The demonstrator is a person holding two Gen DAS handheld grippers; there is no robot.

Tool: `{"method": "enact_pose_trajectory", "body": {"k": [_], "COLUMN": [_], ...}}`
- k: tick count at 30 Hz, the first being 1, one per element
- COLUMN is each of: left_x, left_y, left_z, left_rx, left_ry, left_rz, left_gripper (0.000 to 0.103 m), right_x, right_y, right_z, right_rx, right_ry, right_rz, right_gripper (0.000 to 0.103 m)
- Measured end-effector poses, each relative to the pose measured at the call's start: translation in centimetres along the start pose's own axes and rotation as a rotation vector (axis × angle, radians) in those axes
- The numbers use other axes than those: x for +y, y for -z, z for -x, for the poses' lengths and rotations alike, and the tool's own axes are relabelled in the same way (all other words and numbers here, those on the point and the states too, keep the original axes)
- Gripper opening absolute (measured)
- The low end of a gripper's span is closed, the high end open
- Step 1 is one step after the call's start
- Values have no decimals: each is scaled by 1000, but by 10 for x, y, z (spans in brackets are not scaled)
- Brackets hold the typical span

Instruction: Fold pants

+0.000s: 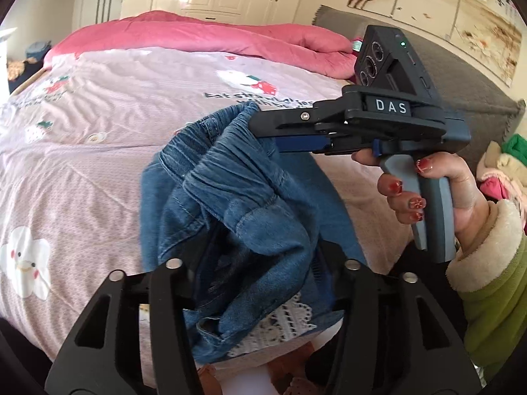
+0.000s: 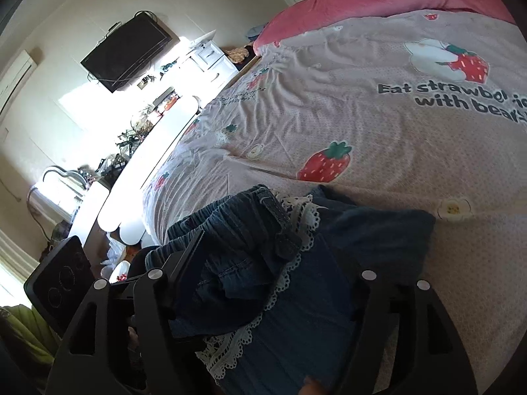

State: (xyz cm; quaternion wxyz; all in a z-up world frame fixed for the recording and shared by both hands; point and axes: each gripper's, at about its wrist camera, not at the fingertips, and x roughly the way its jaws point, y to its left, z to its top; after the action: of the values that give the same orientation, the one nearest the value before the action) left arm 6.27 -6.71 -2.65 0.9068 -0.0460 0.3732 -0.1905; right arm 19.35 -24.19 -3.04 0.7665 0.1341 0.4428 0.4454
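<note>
Blue denim pants [image 1: 230, 197] with an elastic waistband and white lace trim [image 1: 283, 326] hang bunched between both grippers above the bed. My left gripper [image 1: 260, 256] is shut on the denim near its lower folds. My right gripper [image 1: 260, 125] is shut on the waistband, seen from the side in the left wrist view with a hand on its handle. In the right wrist view the pants [image 2: 263, 263] fill the space between the fingers of my right gripper [image 2: 263, 250], and the left gripper's body [image 2: 62, 283] shows at lower left.
A pink bedsheet [image 1: 98, 151] with strawberry and bear prints covers the bed, also in the right wrist view [image 2: 362, 131]. A rose quilt [image 1: 210, 33] lies at the far end. A grey headboard [image 1: 467, 79] and piled clothes [image 1: 500, 171] are on the right. A white footboard [image 2: 148, 171] is on the left.
</note>
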Motion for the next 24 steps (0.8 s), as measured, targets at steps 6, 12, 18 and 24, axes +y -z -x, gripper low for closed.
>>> {"method": "enact_pose_trajectory", "body": {"k": [6,12,18,24], "left_x": [-18,-24,4,62], "left_y": [2,13,6,-22], "left_z": [-5,2,31,38], "left_rx": [11,38,-22,-8], "left_ry": [43,168,161,-42], "left_rz": [-23,-53,8,46], "left_gripper": [71,82,85,90], "right_x": [-10,-18,-4,47], "right_y": [4,20,34,36], "right_z": [19,29,57,64], "right_rx": [-64,-87,-147,-148], "right_ry": [59,148,221,220], "right_rz": [-49,-69,-14,182], "right_gripper": [76,83,83,87]}}
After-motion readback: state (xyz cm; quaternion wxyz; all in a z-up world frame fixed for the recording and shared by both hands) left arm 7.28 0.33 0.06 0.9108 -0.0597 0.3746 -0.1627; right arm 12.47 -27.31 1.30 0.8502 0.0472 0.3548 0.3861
